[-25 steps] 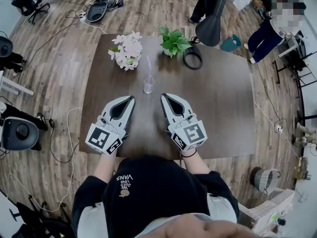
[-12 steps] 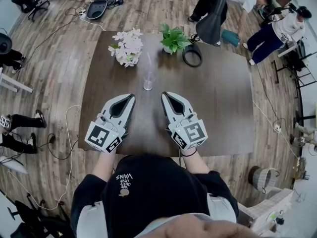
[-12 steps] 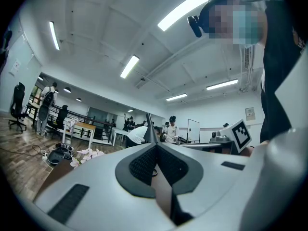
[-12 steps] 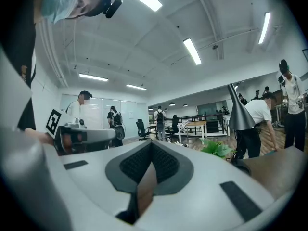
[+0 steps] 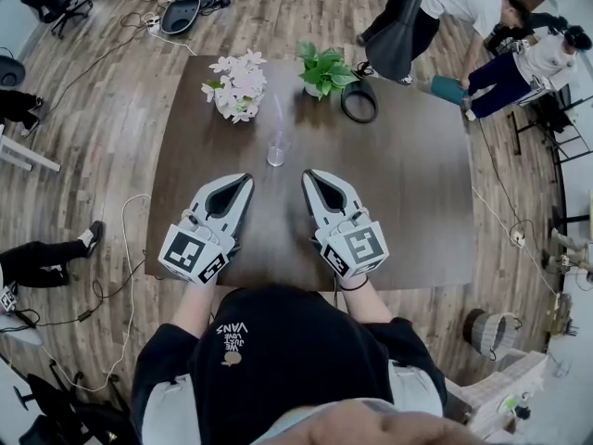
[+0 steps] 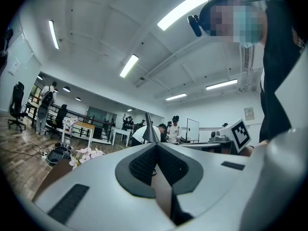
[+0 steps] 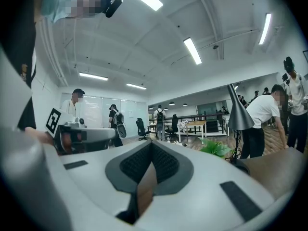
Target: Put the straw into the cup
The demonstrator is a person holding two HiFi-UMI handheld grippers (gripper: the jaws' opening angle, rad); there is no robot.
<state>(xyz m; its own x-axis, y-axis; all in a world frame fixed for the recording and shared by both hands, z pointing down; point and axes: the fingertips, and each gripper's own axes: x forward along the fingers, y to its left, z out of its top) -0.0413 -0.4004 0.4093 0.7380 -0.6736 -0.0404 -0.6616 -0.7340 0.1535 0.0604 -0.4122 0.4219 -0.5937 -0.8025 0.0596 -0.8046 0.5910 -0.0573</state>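
Note:
A clear glass cup (image 5: 276,152) stands on the dark brown table (image 5: 417,184), near its middle. A pale straw (image 5: 278,119) stands in the cup and leans slightly toward the far side. My left gripper (image 5: 247,182) lies flat on the table, below and left of the cup, with its jaws shut and nothing between them. My right gripper (image 5: 307,176) lies below and right of the cup, also shut and empty. In the left gripper view the left gripper (image 6: 155,146) has its pads meeting. The right gripper (image 7: 151,144) in its own view looks the same. Neither touches the cup.
A pot of white flowers (image 5: 236,86), a green plant (image 5: 324,70) and a black lamp (image 5: 398,35) with a ring base (image 5: 359,103) stand along the table's far edge. People stand beyond the far right corner. Cables lie on the wooden floor at the left.
Both grippers and the cup stay where they were. The people beyond the far right corner have shifted, and a person's legs have moved along the floor at the left.

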